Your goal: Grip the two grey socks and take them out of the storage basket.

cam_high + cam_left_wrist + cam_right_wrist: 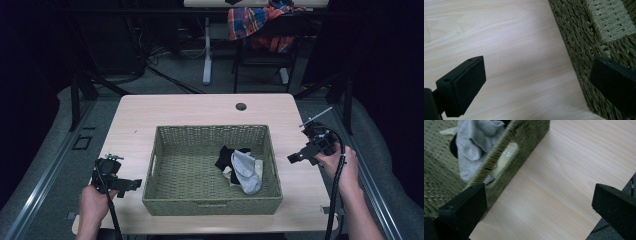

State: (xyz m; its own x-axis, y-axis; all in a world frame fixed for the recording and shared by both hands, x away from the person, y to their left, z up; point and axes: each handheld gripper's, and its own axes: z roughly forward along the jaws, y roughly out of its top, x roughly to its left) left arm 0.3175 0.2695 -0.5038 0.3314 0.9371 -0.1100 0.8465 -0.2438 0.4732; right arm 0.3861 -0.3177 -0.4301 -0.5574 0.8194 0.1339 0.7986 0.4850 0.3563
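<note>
While both grippers flank it, the basket (212, 205) holds socks (241, 168).

Olive woven basket (210, 200), grey sock (246, 170), black sock (226, 157).

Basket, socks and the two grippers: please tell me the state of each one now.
Basket: upright on the table, holding the socks.
Grey sock: crumpled, lying on the black sock.
Black sock: crumpled, partly covered.
Left gripper: open, empty, beside the basket.
Right gripper: open, empty.
</note>
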